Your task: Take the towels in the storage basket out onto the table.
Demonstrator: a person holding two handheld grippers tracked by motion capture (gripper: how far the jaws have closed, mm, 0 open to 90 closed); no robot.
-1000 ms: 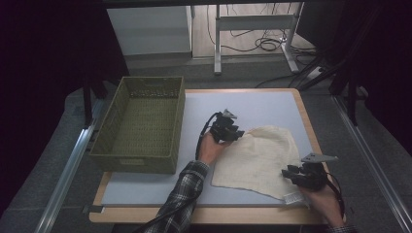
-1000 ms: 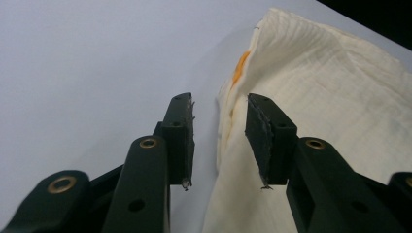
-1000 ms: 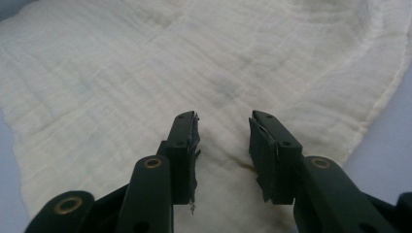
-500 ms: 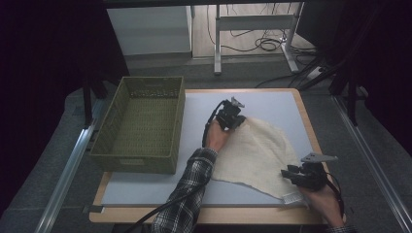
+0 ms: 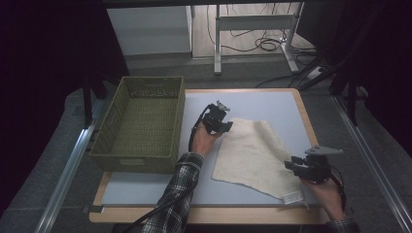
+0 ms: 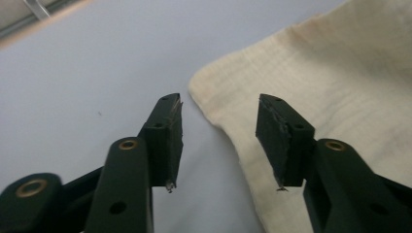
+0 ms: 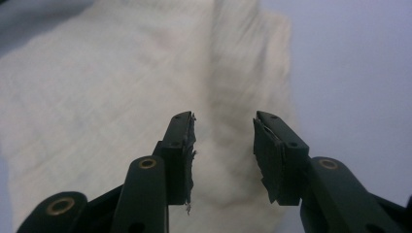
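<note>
A cream cloth [image 5: 252,155] lies spread flat on the pale blue mat [image 5: 272,104]. My left gripper [image 5: 227,125] is at the cloth's far left corner. Its jaws have just been opening and now stand apart. In the left gripper view the left gripper [image 6: 218,102] hangs over the cloth [image 6: 340,73], whose corner edge runs below the gap, untouched by the pads. My right gripper [image 5: 293,165] hovers over the cloth's near right part. In the right gripper view the right gripper [image 7: 223,119] is open above a soft ridge of the cloth [image 7: 97,87].
An empty green woven basket [image 5: 141,121] stands on the left of the table, close to my left forearm. The wooden table edge [image 5: 204,213] runs along the front. A white label [image 5: 291,196] sticks out at the cloth's near right corner.
The left gripper drew the cloth's far left corner outward, flattening the bunched cloth, then let go and opened. The right gripper has stayed in place.
</note>
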